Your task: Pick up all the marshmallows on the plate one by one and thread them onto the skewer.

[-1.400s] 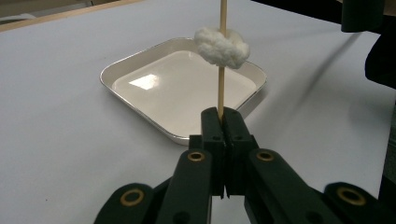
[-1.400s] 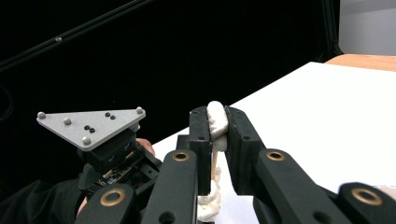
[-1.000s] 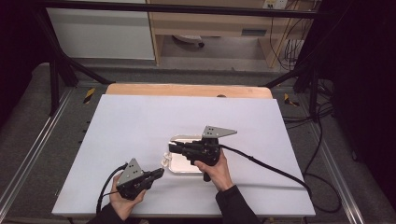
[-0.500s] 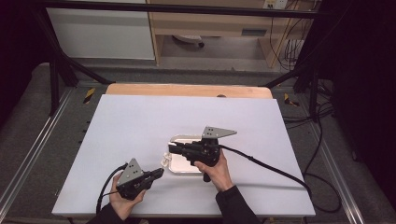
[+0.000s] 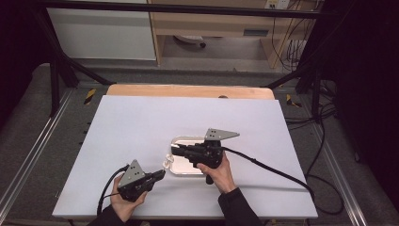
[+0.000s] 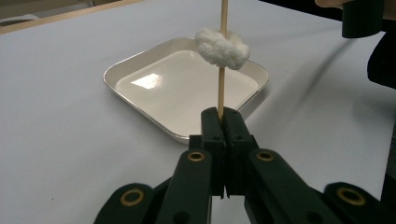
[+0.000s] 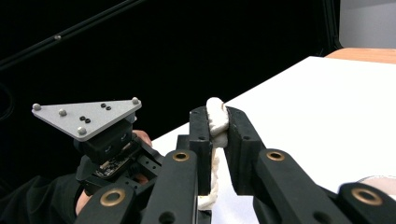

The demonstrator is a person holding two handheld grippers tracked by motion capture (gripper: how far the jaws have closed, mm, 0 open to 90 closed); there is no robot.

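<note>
I see a thin wooden skewer (image 6: 221,88) standing upright, its lower end pinched between my left tongs (image 6: 224,114). A fluffy white marshmallow (image 6: 222,46) is threaded on it partway up, squashed a little and lumpy, sitting well above the pinch point. A second white marshmallow piece (image 7: 217,116) is squeezed flat between my right tongs (image 7: 218,122), its top bulging out above them and a soft strand trailing down below.

On the white table (image 5: 141,122), the right gripper (image 5: 175,150) is hovering over a tray (image 5: 181,140). The left gripper (image 5: 161,173) is sitting just beside the tray's near corner, by something white (image 5: 167,162).
</note>
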